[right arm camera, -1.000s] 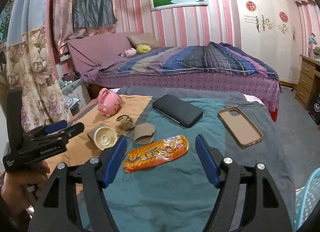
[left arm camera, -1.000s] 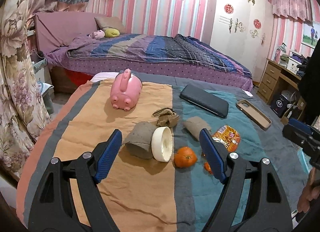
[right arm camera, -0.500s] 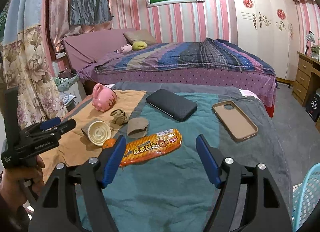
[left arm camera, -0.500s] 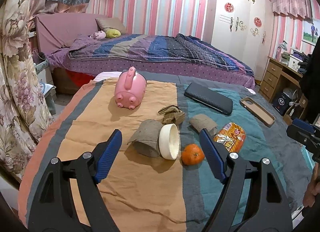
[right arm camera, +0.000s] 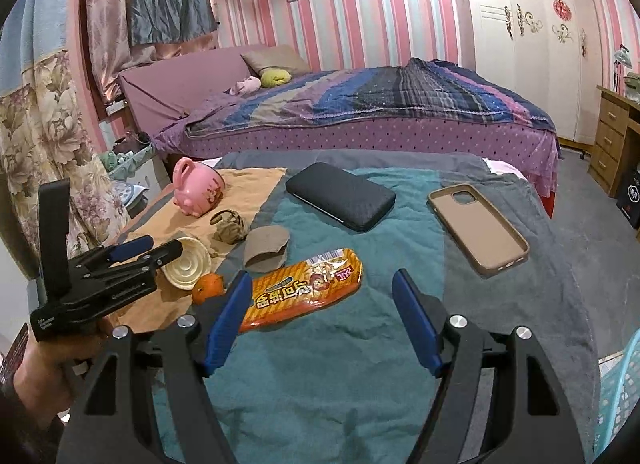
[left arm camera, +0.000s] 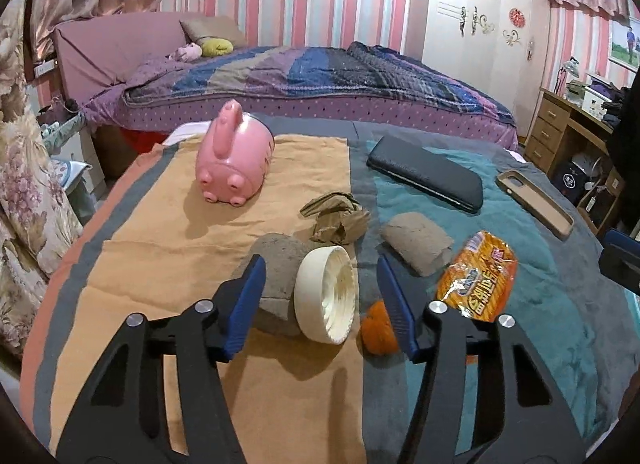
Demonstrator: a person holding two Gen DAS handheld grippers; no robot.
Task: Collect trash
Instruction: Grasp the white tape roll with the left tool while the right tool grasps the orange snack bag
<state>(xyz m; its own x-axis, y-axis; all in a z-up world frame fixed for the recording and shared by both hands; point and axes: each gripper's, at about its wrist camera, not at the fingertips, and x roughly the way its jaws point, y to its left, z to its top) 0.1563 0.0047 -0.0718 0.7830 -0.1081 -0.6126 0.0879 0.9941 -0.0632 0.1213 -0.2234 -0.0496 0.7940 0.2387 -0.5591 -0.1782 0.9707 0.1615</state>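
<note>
We work over a low table draped in a blanket point(left arm camera: 560, 304), teal toward our right and orange toward our left, with a purple bed beyond it. The trash lies in a loose cluster across the seam between the two colours.

The largest piece is the orange snack wrapper point(right arm camera: 304, 288), its long axis running crosswise to our right gripper point(right arm camera: 320, 312); one end sits just ahead of that gripper's left pad, so most of the wrapper lies left of centre. Those jaws stand wide and released, nothing between them. To take it we judge the right hand must shift left.

Next down is the tipped paper cup point(left arm camera: 304, 288) with its cream bottom facing us, lying on its side directly ahead of our left gripper point(left arm camera: 320, 296), between the blue pads. The left jaws are closing, yet they don't appear to press on the cup. The left hand is clearly the nearer one for it.

Just right of the cup, half hidden behind the left gripper's right pad, sits a small orange point(left arm camera: 378, 328), close enough to be nudged. Behind lie a torn cardboard sleeve point(left arm camera: 418, 244) and a crumpled brown paper wad point(left arm camera: 338, 217).

Not trash, and well back: a pink piggy bank point(left arm camera: 234, 165), a black case point(left arm camera: 426, 177), a tan phone case point(right arm camera: 478, 229). A pale blue basket point(right arm camera: 620, 396) shows at our far right edge.
</note>
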